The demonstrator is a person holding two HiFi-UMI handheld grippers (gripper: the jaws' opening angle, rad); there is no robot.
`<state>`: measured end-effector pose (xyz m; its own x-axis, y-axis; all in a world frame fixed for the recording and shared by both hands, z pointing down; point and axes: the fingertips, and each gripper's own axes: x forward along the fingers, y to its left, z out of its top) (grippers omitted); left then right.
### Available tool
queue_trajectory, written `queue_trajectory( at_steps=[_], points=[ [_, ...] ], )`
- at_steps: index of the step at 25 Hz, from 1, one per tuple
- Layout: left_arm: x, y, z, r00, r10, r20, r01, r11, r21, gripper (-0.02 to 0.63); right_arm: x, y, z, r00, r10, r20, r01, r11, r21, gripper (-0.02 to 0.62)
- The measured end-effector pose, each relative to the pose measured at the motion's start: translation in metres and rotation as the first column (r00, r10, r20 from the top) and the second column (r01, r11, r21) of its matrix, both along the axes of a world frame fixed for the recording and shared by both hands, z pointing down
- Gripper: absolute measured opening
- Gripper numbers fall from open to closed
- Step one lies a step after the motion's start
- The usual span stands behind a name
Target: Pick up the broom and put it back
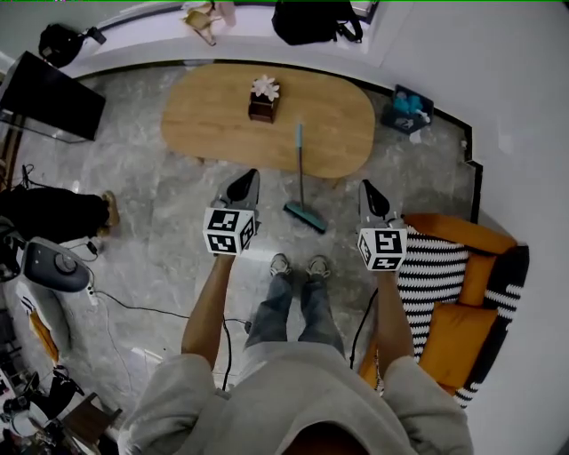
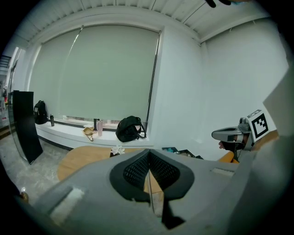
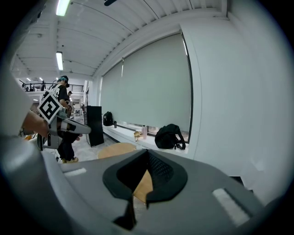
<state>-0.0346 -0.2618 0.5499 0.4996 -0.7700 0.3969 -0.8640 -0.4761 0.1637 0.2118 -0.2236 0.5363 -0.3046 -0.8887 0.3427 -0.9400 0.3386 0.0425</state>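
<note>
Standing on the grey marbled floor [image 1: 169,222] well short of the wooden table [image 1: 213,115], with grey shoes [image 1: 298,265] pointing at it. Holding the left gripper [image 1: 250,176] out toward the table's near edge, off its left half. Pressed fully closed, with pads [image 2: 135,172] meeting in a thin line, gripping nothing. Holding the right gripper [image 1: 368,187] out likewise, off the table's right end. Also closed tip to tip and empty.

Between the two and nearer the table: the broom [image 1: 300,169], untouched and apart from both grippers. Teal brush head down on the floor just in front of the table's near edge, with the blue handle rising so that its top shows over the tabletop. Leaning on that edge or not: cannot tell.

To the right of the table, beside the right gripper: a black-and-white striped sofa [image 1: 436,258] with orange cushions [image 1: 453,338]. On the table's middle: a small dark box [image 1: 262,110] with a white flower [image 1: 265,87]. Left of the table: a black flat panel [image 1: 49,107]. Beyond the table, on the white window ledge [image 1: 133,35]: a black backpack [image 1: 316,19].
</note>
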Motion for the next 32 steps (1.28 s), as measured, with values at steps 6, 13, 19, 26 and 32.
queue_trajectory(
  at_steps=[6, 13, 19, 26, 32],
  points=[
    [0.006, 0.003, 0.036, 1.0, -0.002, 0.002, 0.002, 0.999, -0.05, -0.002, 0.008, 0.005, 0.039, 1.0, -0.003, -0.003, 0.003, 0.998, -0.065, 0.002],
    [0.017, 0.009, 0.075, 1.0, -0.011, 0.0, 0.011, 0.995, -0.097, -0.002, 0.016, 0.014, 0.076, 1.0, -0.015, 0.004, 0.015, 0.994, -0.112, 0.003],
    [0.027, 0.013, 0.107, 1.0, -0.011, -0.005, 0.01, 0.991, -0.136, -0.002, 0.02, 0.022, 0.102, 1.0, -0.017, 0.015, 0.019, 0.989, -0.147, 0.003],
    [0.039, 0.014, 0.142, 1.0, -0.015, -0.002, 0.014, 0.986, -0.167, -0.002, 0.024, 0.037, 0.129, 1.0, -0.017, 0.025, 0.022, 0.981, -0.192, 0.002],
    [0.055, -0.006, 0.161, 1.0, 0.011, -0.007, -0.012, 0.986, -0.168, 0.048, 0.03, 0.038, 0.142, 1.0, -0.005, 0.025, 0.01, 0.977, -0.214, 0.002]
  ],
)
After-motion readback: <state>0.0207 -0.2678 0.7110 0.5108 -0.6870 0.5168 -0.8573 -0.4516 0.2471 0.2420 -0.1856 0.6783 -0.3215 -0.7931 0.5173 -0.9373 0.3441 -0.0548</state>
